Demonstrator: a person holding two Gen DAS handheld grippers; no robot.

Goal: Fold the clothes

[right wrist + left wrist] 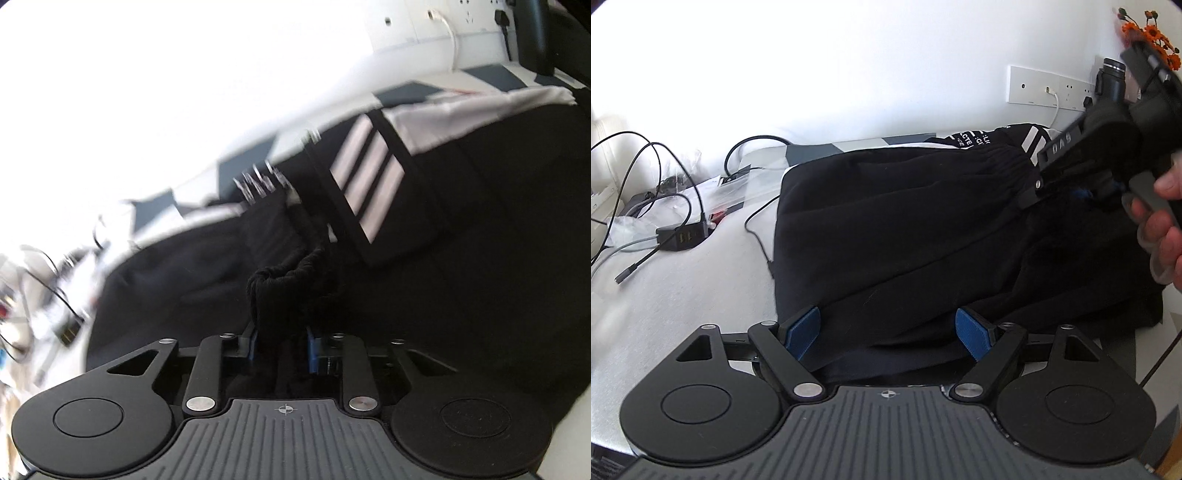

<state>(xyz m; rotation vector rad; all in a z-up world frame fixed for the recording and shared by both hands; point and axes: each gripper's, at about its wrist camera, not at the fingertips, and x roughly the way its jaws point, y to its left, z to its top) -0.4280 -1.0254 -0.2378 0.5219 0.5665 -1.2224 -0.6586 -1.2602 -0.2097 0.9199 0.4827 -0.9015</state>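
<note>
**Soft black garment, pinched at the waistband**

The black garment [905, 221] lies limp across the bed [683, 295], below the wall sockets [1049, 88]. The right gripper [279, 341] is clenched on its bunched waistband; the left gripper [888, 330] is spread wide at the near hem. Light and floppy, it is probably best held by its edges.

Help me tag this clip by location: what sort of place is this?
Probably a room in a home, perhaps a bedroom. A black garment lies on a grey-and-white patterned cover, wall sockets run along a white wall, orange flowers stand in the corner, and charger cables clutter the side.
</note>
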